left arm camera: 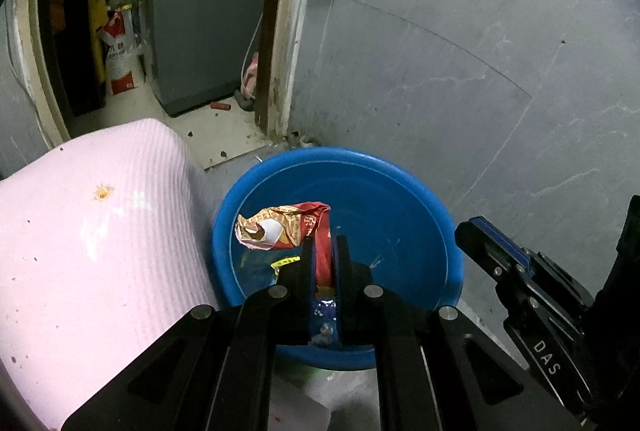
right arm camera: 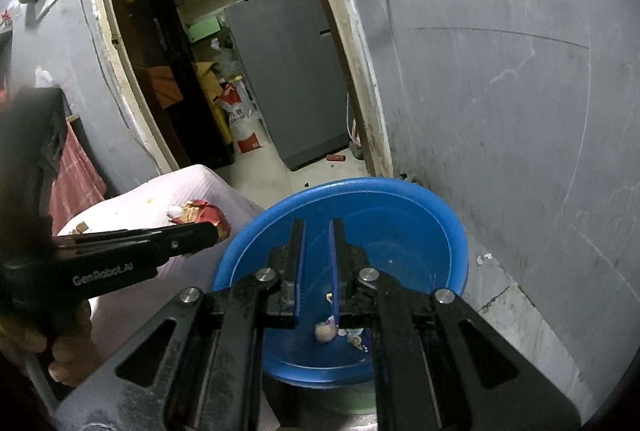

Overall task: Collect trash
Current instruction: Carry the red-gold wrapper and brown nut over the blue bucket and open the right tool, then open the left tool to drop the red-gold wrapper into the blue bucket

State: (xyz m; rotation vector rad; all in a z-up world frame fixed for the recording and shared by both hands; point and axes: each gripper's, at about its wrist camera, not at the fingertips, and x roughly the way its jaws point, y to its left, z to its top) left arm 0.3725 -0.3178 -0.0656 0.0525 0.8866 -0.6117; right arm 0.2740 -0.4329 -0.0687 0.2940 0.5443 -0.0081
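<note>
Red and yellow crumpled snack wrapper [left arm camera: 288, 227]: clamped at one end between the nearly closed jaws of the left gripper [left arm camera: 324, 243], its free end sticking out above the blue basin [left arm camera: 420, 191], on the side nearest the pink mat. Blue basin: round plastic, on the floor against the grey wall [left arm camera: 460, 51], holding a small blue printed packet [right arm camera: 356, 339] and a pale crumpled scrap [right arm camera: 325, 331] at its bottom. Right gripper [right arm camera: 317, 231]: poised over the basin, jaws drawn close with a narrow gap; whether they pinch anything cannot be told. Pink mat [left arm camera: 100, 223]: ribbed, speckled with crumbs, touching the basin's rim. Doorway beyond the basin: grey appliance [left arm camera: 204, 11] and a red and white sack [left arm camera: 120, 55] standing inside.
</note>
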